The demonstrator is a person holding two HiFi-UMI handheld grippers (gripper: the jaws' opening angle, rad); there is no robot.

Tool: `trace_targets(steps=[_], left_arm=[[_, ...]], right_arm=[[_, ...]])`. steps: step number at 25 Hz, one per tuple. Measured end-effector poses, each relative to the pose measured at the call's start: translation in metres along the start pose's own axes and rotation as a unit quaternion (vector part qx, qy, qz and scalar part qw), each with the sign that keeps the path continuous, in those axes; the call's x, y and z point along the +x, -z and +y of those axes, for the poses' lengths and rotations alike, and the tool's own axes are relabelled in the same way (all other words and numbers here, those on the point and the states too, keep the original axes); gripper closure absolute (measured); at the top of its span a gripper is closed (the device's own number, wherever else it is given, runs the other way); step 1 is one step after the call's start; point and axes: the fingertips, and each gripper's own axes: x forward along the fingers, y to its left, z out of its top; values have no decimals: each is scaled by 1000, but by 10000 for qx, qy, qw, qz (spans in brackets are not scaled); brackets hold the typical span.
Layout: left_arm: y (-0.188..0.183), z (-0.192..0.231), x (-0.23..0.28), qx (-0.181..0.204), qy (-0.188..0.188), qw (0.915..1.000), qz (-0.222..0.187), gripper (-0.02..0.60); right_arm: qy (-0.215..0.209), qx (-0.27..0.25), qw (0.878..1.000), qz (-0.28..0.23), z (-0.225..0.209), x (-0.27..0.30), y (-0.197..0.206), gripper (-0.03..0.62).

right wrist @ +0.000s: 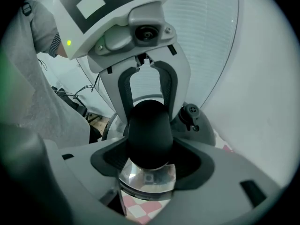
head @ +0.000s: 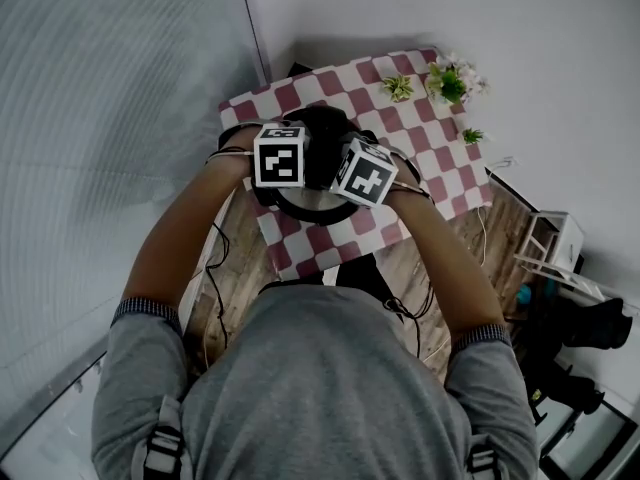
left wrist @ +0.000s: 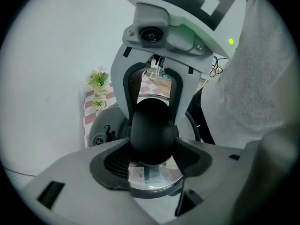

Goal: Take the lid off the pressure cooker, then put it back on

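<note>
The pressure cooker (head: 300, 206) stands on a red and white checked cloth (head: 420, 108). The black handle (left wrist: 152, 128) (right wrist: 147, 130) of its lid sits between the jaws of both grippers, which face each other across it. My left gripper (head: 285, 168) (left wrist: 152, 149) is shut on one end, its dark pads against the handle. My right gripper (head: 355, 178) (right wrist: 149, 149) is shut on the other end. Shiny steel (left wrist: 154, 177) (right wrist: 147, 177) with a sticker shows under the handle. A grey dome with a valve knob (right wrist: 192, 114) lies beside it. Whether the lid rests on the pot I cannot tell.
Small potted plants (head: 450, 80) (head: 398, 86) (head: 472, 135) stand at the cloth's far side. The wooden table (head: 405, 268) carries cables near the person. A white stool (head: 552, 240) and dark bags are on the floor at right. Walls close in at the back and left.
</note>
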Motion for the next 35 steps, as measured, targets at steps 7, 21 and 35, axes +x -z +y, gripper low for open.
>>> trace_targets(steps=[7,21,35], left_arm=[[-1,0,1,-147,13,9998,-111,282],[-5,3,2,-1569,-547,9858,-251,282],[1,3,2,-2834,-1003,9538,-12,282]], right_arm=[[-228,-389,9988,184,2,1,1,301],[-946,-1975,9732,705,1,1,4,299],[-1594,-3539,9180,810,0,-1,5,296]])
